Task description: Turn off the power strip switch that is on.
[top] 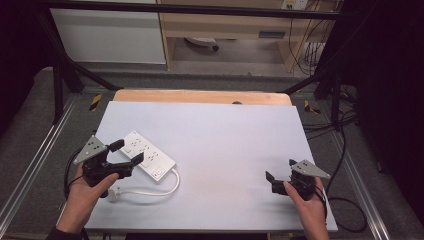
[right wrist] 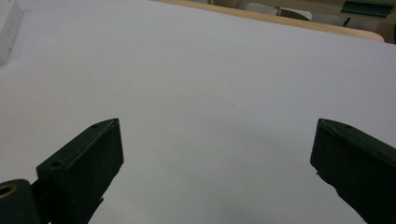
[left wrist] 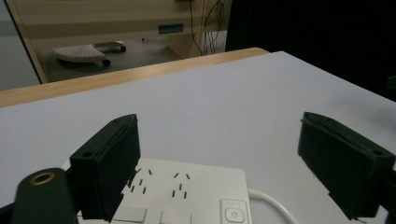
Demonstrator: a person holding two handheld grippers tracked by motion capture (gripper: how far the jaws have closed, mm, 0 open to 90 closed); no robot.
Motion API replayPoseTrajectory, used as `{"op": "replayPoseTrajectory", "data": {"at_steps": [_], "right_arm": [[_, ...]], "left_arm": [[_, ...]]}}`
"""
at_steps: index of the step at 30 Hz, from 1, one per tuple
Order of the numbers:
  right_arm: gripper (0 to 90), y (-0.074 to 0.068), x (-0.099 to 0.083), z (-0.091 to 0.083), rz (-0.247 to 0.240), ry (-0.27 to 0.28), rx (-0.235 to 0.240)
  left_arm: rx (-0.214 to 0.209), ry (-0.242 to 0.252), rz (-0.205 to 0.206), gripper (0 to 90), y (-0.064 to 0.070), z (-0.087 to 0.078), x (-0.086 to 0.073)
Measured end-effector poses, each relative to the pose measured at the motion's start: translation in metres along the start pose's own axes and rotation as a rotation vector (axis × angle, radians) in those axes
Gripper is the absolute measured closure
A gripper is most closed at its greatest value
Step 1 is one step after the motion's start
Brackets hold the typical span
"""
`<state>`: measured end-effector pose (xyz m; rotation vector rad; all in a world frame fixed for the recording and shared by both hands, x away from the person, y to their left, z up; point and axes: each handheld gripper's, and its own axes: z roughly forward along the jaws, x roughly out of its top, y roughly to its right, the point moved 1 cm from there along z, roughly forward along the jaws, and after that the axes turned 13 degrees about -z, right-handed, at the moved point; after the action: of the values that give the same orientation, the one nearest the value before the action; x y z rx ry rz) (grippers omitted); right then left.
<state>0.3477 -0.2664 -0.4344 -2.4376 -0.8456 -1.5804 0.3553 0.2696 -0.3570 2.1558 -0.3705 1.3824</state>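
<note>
Here, the left hand-held gripper (top: 128,152) hovers wide open over the power strip (top: 148,155) near the tabletop's (top: 225,140) left edge, nothing grasped yet; the right hand-held gripper (top: 280,176) waits open, empty.

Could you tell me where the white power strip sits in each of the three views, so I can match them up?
High view: power strip lies left of centre on the white table, just beyond the left gripper.
Left gripper view: bottom centre, between the open jaws.
Right gripper view: a white end at the far left edge.
Shared landmark: the table's wooden far edge.
</note>
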Motion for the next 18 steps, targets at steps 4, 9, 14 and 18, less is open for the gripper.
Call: {"op": "replayPoseTrajectory", "data": {"at_steps": [4,9,14,18], "right_arm": [[3.1,0.0002,-0.0001,0.0009,-0.002,-0.003,0.004],[3.1,-0.0014,0.0005,0.0015,-0.007,-0.005,0.014],[3.1,-0.0016,0.0009,0.0020,-0.007,-0.004,0.014],[3.1,-0.0012,0.0010,0.0020,-0.011,-0.003,0.013]], "left_arm": [[-0.002,-0.003,-0.004,25.7,-0.0026,0.0022,0.0014],[-0.005,-0.007,-0.015,35.8,-0.0065,0.0048,0.0022],[-0.009,-0.014,-0.009,49.2,-0.0072,0.0070,0.0019],[-0.017,-0.020,-0.018,56.4,-0.0084,0.0088,0.0020]]}}
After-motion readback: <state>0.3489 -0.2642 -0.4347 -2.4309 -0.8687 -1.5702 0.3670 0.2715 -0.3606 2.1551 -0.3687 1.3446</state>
